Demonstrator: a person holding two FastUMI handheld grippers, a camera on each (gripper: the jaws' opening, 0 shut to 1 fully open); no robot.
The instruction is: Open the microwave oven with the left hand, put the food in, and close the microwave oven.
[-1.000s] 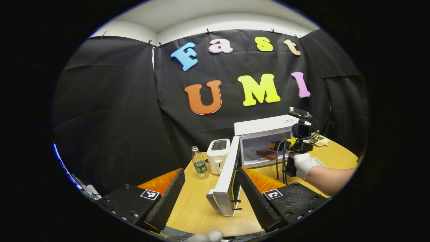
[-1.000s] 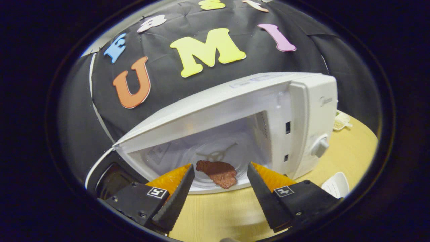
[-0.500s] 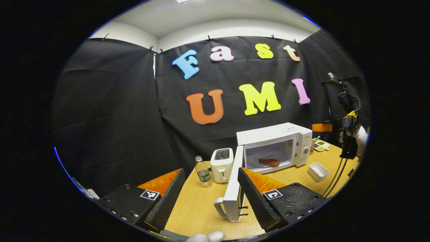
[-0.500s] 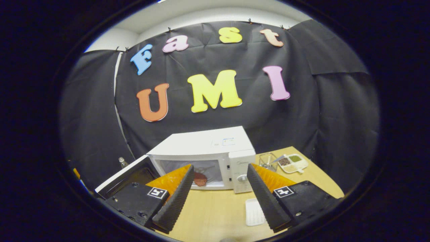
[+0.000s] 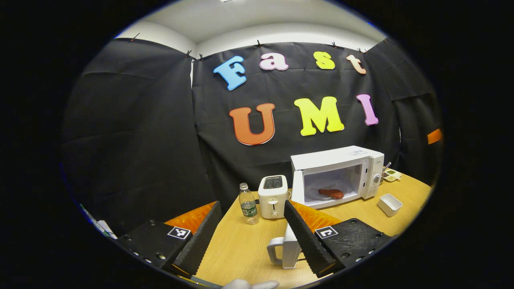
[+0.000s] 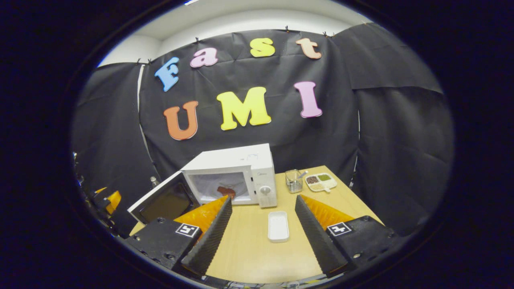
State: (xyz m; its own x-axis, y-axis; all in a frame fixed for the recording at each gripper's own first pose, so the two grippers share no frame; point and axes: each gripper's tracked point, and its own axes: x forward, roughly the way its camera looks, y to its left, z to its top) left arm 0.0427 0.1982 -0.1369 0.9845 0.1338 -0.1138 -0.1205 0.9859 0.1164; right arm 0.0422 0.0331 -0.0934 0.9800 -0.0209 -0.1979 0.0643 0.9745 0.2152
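Now both sets of fingers are spread, gripping nothing: left gripper (image 5: pixel 252 235) near the door handle (image 5: pixel 276 252), right gripper (image 6: pixel 263 230) pulled back over the surface (image 6: pixel 249 249). Farther off, the food (image 5: pixel 331 193) sits inside the open microwave (image 5: pixel 339 172); labels unreadable.

No wording can be made out on anything here. The microwave (image 6: pixel 237 172) carries a small brand mark above its dial and a printed sticker on its top, both too small to read. The water bottle (image 5: pixel 248 204) wears a green label, also illegible. Each gripper body bears a small square black-and-white marker (image 5: pixel 178 232).
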